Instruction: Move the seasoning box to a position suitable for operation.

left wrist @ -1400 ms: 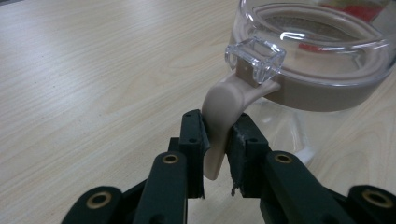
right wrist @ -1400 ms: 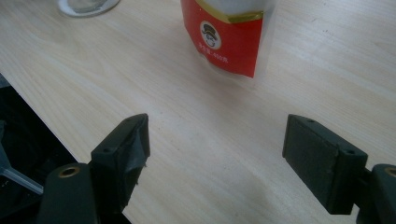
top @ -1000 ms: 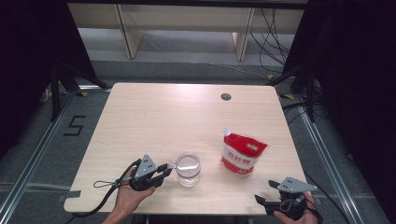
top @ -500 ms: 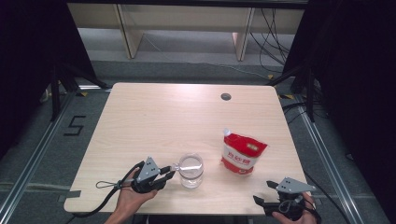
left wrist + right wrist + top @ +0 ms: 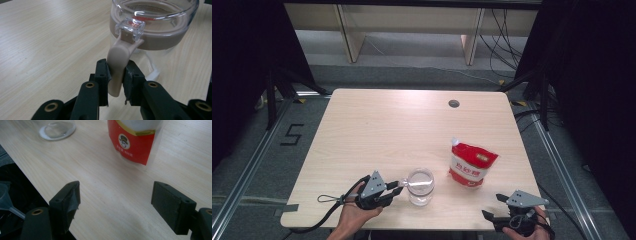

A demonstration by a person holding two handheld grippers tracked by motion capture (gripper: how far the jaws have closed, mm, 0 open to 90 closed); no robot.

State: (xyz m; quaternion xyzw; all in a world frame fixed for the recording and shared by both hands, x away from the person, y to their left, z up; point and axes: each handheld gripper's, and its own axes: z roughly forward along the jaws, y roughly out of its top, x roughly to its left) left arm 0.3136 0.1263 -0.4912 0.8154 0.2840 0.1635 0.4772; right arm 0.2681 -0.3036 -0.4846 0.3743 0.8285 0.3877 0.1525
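While bare bench [image 5: 377,125] lies beyond the clear jar [image 5: 420,186], left tool [image 5: 396,188] clamps its beige latch [image 5: 119,62]; right tool [image 5: 493,206] gapes wide

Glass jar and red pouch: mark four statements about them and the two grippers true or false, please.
1. The left gripper is shut on the beige latch tab of the glass jar. True.
2. The right gripper holds the red pouch. False: its fingers stand wide open, short of the pouch.
3. The pouch stands on the table, right of the jar in the high view. True.
4. The jar is tipped over. False: it stands upright.
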